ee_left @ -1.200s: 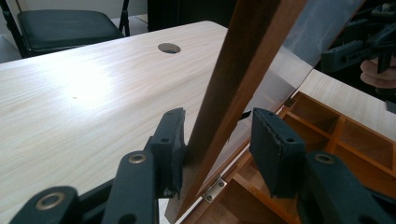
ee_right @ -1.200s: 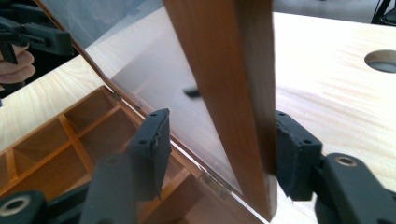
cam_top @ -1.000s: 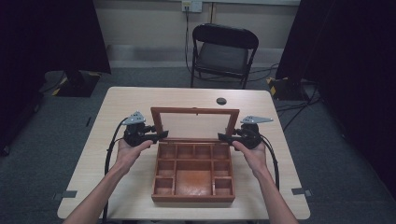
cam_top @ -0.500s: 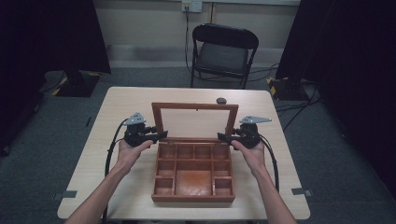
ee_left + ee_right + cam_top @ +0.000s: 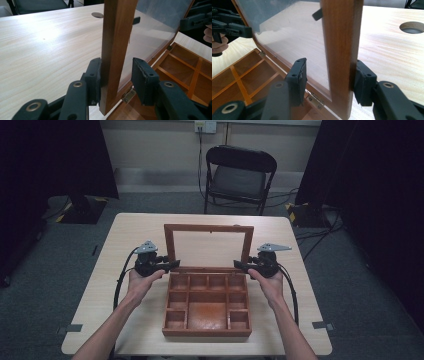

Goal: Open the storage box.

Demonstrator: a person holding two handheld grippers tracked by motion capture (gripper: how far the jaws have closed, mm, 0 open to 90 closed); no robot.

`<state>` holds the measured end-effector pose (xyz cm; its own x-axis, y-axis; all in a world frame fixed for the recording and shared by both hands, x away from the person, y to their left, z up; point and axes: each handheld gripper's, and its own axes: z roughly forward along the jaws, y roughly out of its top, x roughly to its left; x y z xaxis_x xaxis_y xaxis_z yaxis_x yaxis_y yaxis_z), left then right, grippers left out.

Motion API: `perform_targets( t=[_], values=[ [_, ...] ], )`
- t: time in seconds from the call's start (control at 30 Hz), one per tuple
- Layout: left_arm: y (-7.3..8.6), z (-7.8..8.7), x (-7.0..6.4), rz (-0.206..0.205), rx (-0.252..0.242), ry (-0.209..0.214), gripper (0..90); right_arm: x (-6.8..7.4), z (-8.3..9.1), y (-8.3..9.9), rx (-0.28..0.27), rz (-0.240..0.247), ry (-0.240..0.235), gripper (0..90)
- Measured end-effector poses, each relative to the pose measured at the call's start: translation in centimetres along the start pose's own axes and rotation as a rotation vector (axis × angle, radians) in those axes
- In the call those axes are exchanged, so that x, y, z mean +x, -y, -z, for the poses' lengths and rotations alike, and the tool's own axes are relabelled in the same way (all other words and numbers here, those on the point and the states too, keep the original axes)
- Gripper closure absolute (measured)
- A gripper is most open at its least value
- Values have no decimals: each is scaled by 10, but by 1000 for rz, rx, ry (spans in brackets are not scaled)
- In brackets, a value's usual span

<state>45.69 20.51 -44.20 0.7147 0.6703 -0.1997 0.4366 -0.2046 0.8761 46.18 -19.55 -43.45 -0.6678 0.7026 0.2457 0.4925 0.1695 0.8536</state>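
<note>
Wooden box point(image 5: 207, 305), mid-table, glass lid point(image 5: 209, 247) raised at far edge. Stiff frame, fragile pane: hold side rails only. Left gripper point(image 5: 171, 265), right gripper point(image 5: 239, 265): jaws part-open, straddling rails, not clamped.

Box point(image 5: 207, 309): reddish-brown wood. Lid point(image 5: 208, 228): same brown frame, clear pane. Hinge point(image 5: 315, 98): brass. Table point(image 5: 130, 237): pale wood grain. Both grippers point(image 5: 171, 265) point(image 5: 242, 265): black. Chair point(image 5: 239, 176): black.
</note>
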Motion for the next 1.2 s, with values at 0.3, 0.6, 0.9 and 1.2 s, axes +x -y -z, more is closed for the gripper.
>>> perform_targets(
  t=[0.3,0.6,0.9,1.2],
  values=[
    [-1,-3,4,8,8,-9,614,-2,-4,0,-10,-11,12,495],
    [0,-7,7,32,-4,-9,609,-4,-8,1,-17,-9,26,499],
    [1,-10,10,81,-22,7,600,-7,-12,1,-18,-15,29,486],
    [2,-14,13,112,-26,6,590,-8,-17,1,-17,-29,36,460]
  ],
)
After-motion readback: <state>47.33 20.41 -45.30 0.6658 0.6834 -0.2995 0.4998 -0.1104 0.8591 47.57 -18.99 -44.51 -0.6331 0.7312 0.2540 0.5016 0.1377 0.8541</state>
